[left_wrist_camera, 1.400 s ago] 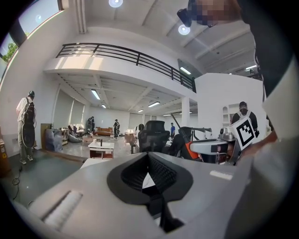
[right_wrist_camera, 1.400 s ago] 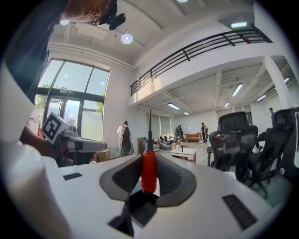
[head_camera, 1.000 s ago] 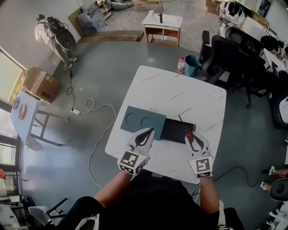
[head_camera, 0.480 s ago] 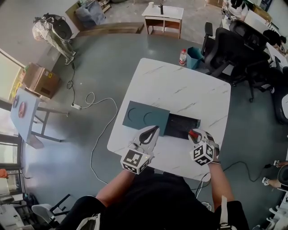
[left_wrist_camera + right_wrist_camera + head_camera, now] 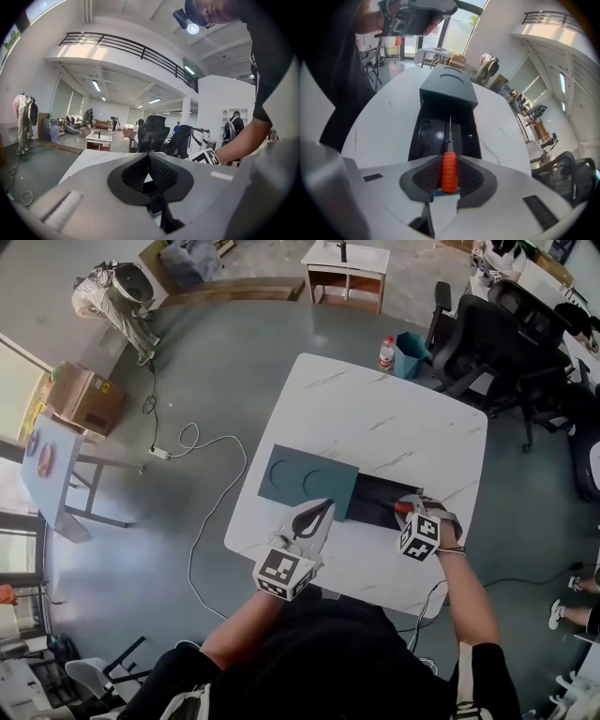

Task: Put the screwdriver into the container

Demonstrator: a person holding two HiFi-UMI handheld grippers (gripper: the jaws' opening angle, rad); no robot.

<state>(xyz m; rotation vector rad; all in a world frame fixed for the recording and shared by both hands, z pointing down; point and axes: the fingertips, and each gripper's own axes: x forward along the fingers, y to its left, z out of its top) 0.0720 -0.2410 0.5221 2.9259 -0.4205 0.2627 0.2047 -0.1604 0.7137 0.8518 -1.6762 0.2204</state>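
While the right tool [image 5: 449,161] clamps the screwdriver [image 5: 449,177] by its orange handle, shaft pointing into the open dark container [image 5: 425,136] on the worktop [image 5: 379,117], the left tool [image 5: 149,161] hovers nearby, jaws together, empty.

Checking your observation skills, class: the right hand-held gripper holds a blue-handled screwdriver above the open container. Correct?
No. The screwdriver has an orange handle, not blue, as the right gripper view shows. The right hand-held gripper does hold it above the open container.
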